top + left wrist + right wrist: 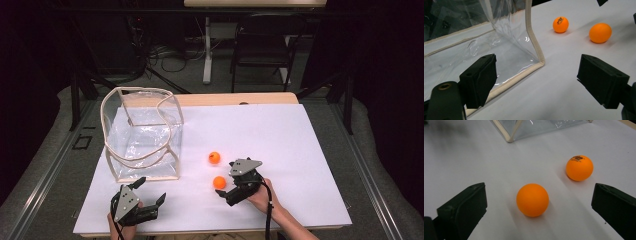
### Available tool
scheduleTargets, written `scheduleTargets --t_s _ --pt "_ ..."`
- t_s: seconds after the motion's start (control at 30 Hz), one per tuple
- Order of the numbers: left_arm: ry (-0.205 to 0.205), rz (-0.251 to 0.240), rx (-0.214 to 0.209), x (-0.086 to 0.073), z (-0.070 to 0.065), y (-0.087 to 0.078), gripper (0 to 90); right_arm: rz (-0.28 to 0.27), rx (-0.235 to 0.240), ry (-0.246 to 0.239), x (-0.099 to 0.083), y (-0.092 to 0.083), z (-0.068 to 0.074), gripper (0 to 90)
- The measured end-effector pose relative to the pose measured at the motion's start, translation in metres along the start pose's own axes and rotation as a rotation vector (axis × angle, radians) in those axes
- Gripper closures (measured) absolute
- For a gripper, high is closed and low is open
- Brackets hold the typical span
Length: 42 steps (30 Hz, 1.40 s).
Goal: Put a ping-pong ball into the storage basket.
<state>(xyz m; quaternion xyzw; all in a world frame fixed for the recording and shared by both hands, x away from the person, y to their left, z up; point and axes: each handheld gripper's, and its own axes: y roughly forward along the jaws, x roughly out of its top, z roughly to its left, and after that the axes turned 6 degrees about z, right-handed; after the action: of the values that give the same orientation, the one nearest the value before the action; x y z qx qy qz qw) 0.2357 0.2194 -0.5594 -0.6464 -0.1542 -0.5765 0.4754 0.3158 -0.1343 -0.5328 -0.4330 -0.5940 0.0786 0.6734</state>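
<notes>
Two hand-held grippers sit at the near edge of a white table, seen from above. The left hand-held gripper is at about 7 o'clock from the table centre, jaws wide apart, holding nothing, pointing toward 1 o'clock. The right hand-held gripper is at about 6 o'clock, jaws also wide apart, nothing between the pads; it has a grey three-cornered plate on top and a cable trailing back over the hand.

Just beyond the right gripper's jaws lies the near orange ball, close to the tips but not touching, as far as can be told. The far orange ball lies a little farther, at about 12 o'clock from the near one, apart from it.

Writing: the right gripper view shows dark print on top of the far ball, too small to read; the near ball shows a plain face, lying on the table between the two open jaws but ahead of them. The left gripper view shows the same print on the far ball, unreadable too.

Farther at 10 o'clock stands a clear plastic bag w/ cream edging, open at the top, upright. In the left gripper view its near corner stands btwn the jaws and ahead of them, to the left of both balls.

Beyond the table: a dark chair, a white post and cables on the floor.
</notes>
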Motion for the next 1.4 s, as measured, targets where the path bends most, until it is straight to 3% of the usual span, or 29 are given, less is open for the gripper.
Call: scheduleTargets --t_s 0.33,0.77,1.2,1.4 --pt "-0.004 0.005 0.002 -0.001 0.001 0.000 15.7 0.036 0.025 -0.029 0.002 0.015 0.004 0.0" --pt "-0.001 0.006 0.000 -0.001 0.002 0.000 15.7 0.071 0.023 -0.019 -0.005 0.026 0.005 0.5" --pt "-0.002 0.004 -0.002 -0.001 0.002 0.001 15.7 0.086 -0.018 -0.024 -0.007 0.027 0.006 27.3" --pt "0.000 0.006 -0.004 -0.001 0.002 0.001 15.7 0.095 -0.024 -0.022 -0.008 0.026 0.005 35.2"
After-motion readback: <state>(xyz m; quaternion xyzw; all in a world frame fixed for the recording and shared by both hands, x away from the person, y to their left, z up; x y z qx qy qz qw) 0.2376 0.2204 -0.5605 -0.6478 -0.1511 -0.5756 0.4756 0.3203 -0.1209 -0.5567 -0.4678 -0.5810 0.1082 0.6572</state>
